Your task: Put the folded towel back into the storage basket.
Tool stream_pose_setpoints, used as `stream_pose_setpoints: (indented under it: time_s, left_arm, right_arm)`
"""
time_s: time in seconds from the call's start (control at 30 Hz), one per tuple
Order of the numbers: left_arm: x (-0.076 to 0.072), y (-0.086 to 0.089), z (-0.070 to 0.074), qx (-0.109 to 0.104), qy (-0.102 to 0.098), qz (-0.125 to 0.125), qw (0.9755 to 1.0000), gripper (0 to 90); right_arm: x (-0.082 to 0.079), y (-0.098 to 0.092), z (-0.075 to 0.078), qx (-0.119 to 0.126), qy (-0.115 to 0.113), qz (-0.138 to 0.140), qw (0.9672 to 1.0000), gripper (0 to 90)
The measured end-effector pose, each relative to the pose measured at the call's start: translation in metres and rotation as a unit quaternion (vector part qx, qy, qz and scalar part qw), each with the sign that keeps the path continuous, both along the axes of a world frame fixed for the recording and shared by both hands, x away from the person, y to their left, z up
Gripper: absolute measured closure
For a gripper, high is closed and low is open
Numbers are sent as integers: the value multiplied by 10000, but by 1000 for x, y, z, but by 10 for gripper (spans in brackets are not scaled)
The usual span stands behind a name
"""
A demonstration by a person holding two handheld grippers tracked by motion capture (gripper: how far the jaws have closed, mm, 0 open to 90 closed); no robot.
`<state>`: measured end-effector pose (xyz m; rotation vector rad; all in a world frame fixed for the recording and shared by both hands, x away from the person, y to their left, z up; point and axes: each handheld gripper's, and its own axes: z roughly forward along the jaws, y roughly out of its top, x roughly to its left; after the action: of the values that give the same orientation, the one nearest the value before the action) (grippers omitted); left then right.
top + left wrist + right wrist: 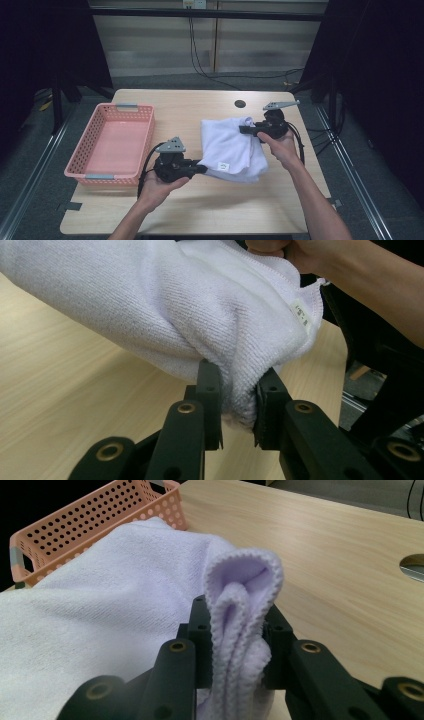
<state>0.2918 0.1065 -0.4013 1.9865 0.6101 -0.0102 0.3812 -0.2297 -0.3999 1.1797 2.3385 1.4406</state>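
Forearms enter from the near edge of the bench (200, 210), each hand carrying tongs. Largest item: the bench, light wood. Next, a pink basket (95, 150) at the left edge, nothing in it. Next, a white towel (230, 147), folded, toward the right of centre, one part resting on the bench. Left tongs (202, 168) are clamped on its near-left corner; right tongs (244, 129) are clamped on the bunched hem at its far-right corner. Judgement: the towel is being carried or refolded. Recommended: keep both corners level, hold the cloth taut, and maintain both grips until the fold lies flat.
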Motion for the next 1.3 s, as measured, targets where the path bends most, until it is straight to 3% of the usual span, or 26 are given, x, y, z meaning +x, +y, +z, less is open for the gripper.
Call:
stream_pose_setpoints:
  time_s: [0.33, 0.47, 0.77, 1.07, 1.3]
  left_arm:
    - [2, 29, 1, -94, 14, 236, 9997, 775]
    - [3, 38, 5, -59, -32, 324, 9995, 776]
    - [7, 53, 10, -197, -59, 555, 9982, 777]
    - [10, 80, 22, -330, -151, 771, 9964, 777]
    - [11, 104, 20, -401, -115, 950, 9946, 782]
  right_arm:
    - [10, 27, 7, 67, -115, 96, 9999, 733]
    - [15, 36, 9, 116, -96, 143, 9998, 734]
    - [35, 59, 17, 117, 44, 213, 9997, 733]
    - [46, 83, 35, 86, -26, 375, 9993, 735]
    - [53, 104, 39, 162, -7, 494, 9986, 735]
